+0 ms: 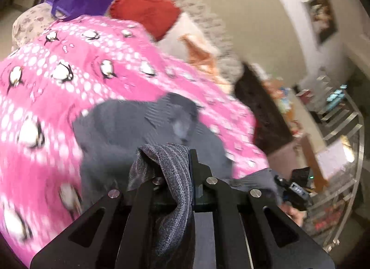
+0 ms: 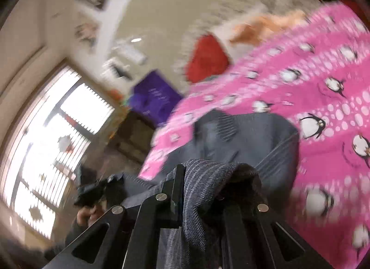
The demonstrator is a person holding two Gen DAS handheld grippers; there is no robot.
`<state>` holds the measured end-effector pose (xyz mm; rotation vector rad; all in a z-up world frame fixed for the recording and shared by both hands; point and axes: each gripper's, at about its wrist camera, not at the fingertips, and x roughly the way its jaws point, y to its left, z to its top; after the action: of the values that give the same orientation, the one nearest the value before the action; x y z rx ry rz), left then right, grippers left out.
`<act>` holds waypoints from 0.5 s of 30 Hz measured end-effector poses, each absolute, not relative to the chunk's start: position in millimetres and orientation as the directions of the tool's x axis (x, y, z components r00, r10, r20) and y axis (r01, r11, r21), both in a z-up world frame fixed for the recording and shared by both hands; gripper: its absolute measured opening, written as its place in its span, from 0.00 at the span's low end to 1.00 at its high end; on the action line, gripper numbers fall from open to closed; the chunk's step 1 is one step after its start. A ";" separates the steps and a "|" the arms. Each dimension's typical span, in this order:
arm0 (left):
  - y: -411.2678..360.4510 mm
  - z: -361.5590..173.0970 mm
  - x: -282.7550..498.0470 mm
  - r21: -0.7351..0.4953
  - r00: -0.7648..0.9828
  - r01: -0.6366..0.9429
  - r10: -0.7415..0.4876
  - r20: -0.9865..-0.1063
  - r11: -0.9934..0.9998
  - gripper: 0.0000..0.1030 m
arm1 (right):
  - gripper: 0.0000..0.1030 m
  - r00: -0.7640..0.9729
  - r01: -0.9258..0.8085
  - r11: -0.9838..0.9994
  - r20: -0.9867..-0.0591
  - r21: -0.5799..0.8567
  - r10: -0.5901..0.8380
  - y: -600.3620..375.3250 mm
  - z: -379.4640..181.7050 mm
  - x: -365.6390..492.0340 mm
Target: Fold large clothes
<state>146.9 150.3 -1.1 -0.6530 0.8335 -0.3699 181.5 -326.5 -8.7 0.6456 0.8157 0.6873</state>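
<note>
Your left gripper point(image 1: 178, 153) has its fingers clamped on a fold of the grey garment point(image 1: 129, 125); your right gripper point(image 2: 208, 167) pinches another fold. The garment hangs between them over the pink penguin blanket point(image 1: 69, 65), below the red cushion point(image 1: 148, 12).

The grey garment point(image 1: 168, 176) is ribbed woven cloth, matt and slightly coarse; beneath it the pink penguin-print blanket point(image 1: 57, 79) looks soft and fleecy; the left gripper point(image 1: 175, 153) is matt black plastic with shiny metal pins
</note>
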 end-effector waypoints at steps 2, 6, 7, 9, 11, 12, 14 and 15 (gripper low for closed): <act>151.2 -23.4 188.8 -0.630 0.595 0.007 -0.510 -0.622 0.777 0.05 | 0.13 0.479 -0.185 0.609 -0.470 0.771 0.741 -324.4 -36.5 224.6; 153.5 -82.5 223.6 -0.588 0.495 -0.033 -0.497 -0.712 0.809 0.07 | 0.16 0.407 0.054 0.663 -0.623 0.747 0.669 -320.7 -105.8 276.8; 155.8 -91.7 228.2 -0.591 0.483 -0.035 -0.504 -0.716 0.806 0.07 | 0.16 0.404 0.085 0.654 -0.626 0.752 0.667 -322.2 -116.6 281.1; 164.0 -103.3 230.2 -0.638 0.475 -0.039 -0.548 -0.689 0.769 0.07 | 0.16 0.425 0.114 0.608 -0.592 0.785 0.685 -327.1 -130.1 284.9; 180.7 -117.0 231.8 -0.732 0.468 -0.065 -0.627 -0.623 0.679 0.07 | 0.19 0.447 0.115 0.560 -0.547 0.820 0.708 -333.0 -132.1 286.8; 187.4 -122.6 232.5 -0.770 0.461 -0.084 -0.660 -0.593 0.633 0.07 | 0.19 0.453 0.110 0.535 -0.521 0.838 0.723 -336.5 -131.7 288.7; 198.3 -131.1 233.7 -0.823 0.451 -0.117 -0.709 -0.543 0.556 0.07 | 0.22 0.478 0.092 0.491 -0.471 0.866 0.741 -346.2 -129.4 290.4; 204.2 -135.9 234.1 -0.845 0.445 -0.134 -0.730 -0.518 0.518 0.07 | 0.23 0.490 0.089 0.460 -0.441 0.883 0.752 -352.2 -129.6 290.9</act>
<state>234.1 204.2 -135.9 -0.9833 1.0696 -0.4545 290.9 -352.2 -129.6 1.0291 0.9930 0.5031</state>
